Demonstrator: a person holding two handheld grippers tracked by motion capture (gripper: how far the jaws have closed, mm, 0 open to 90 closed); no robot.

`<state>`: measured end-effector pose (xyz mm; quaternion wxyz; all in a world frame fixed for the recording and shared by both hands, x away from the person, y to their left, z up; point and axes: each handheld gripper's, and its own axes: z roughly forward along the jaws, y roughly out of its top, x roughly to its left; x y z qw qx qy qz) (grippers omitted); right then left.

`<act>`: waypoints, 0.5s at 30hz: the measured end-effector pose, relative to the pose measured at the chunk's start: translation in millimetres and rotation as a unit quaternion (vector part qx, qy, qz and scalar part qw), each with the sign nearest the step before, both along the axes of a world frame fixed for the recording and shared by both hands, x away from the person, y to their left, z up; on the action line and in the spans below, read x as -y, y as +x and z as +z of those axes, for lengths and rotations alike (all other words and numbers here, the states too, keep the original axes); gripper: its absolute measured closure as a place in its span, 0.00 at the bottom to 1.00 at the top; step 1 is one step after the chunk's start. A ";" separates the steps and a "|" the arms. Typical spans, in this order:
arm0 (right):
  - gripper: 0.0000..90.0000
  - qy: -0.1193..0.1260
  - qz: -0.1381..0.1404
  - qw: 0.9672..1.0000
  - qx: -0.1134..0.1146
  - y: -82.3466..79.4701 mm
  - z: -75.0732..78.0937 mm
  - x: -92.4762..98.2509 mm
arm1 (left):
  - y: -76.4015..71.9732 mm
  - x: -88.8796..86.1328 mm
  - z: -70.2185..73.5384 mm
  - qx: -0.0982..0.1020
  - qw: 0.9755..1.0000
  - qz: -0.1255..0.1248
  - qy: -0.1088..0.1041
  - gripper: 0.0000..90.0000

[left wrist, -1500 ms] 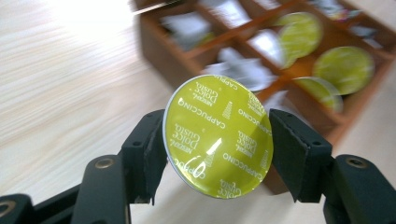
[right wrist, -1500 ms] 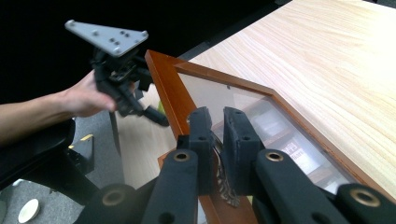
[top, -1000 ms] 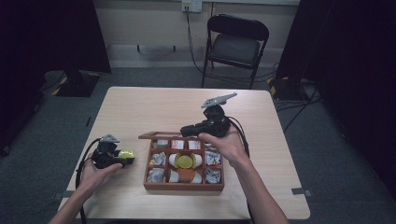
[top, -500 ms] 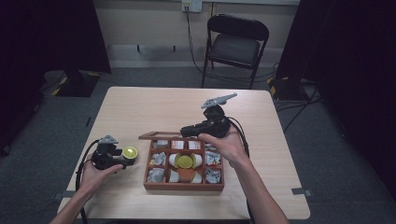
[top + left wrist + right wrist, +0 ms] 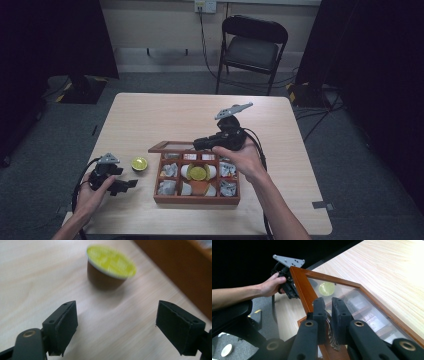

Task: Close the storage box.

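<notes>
Here, the pod's (image 5: 110, 266) yellow-green lid print blurs beyond reading.

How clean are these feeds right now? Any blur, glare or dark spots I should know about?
Left gripper view: the pod is motion-blurred, its lid print unreadable; the claw is sharp. Right gripper view: the table washes out at upper right, and the glass lid shows faint reflections. High view: the table is evenly lit, its surroundings dark.

A black folding chair (image 5: 254, 47) stands on grey carpet (image 5: 150, 82) just beyond the counter (image 5: 165, 112), a pale wood top. Behind the chair runs a beige wall (image 5: 150, 25) with an outlet (image 5: 205, 5) and cables hanging down. Dark curtains (image 5: 60, 35) flank both sides.
</notes>
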<state>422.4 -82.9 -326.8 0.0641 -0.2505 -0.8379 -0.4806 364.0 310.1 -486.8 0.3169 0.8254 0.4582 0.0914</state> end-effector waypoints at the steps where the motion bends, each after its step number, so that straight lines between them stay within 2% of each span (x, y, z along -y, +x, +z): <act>1: 0.91 0.000 0.000 1.000 0.000 0.0 0.0 0.0 | 0.0 0.0 0.0 0.000 1.000 0.000 0.000 0.21; 2: 0.91 -0.002 -0.002 1.000 0.003 -1.6 -0.4 -0.4 | -2.4 3.2 -4.5 0.015 1.000 -0.004 0.021 0.21; 5: 0.91 -0.007 -0.004 1.000 0.003 -3.3 -0.1 -1.1 | -2.2 6.1 -5.1 0.017 0.999 -0.007 0.028 0.18; 7: 0.91 -0.016 -0.004 1.000 0.011 -5.9 0.7 -2.4 | -2.6 8.2 -8.5 0.039 0.999 0.001 0.038 0.18; 10: 0.91 -0.013 -0.005 1.000 0.016 -8.2 -1.2 -1.8 | -4.0 6.4 -12.7 0.059 0.998 0.004 0.029 0.15; 13: 0.91 -0.006 -0.006 1.000 0.023 -11.4 -4.3 -0.8 | -4.6 5.7 -14.9 0.068 0.997 0.014 0.025 0.14; 15: 0.91 -0.008 -0.003 1.000 0.024 -14.1 -6.6 -0.6 | -4.7 4.1 -19.4 0.084 0.996 0.012 0.015 0.09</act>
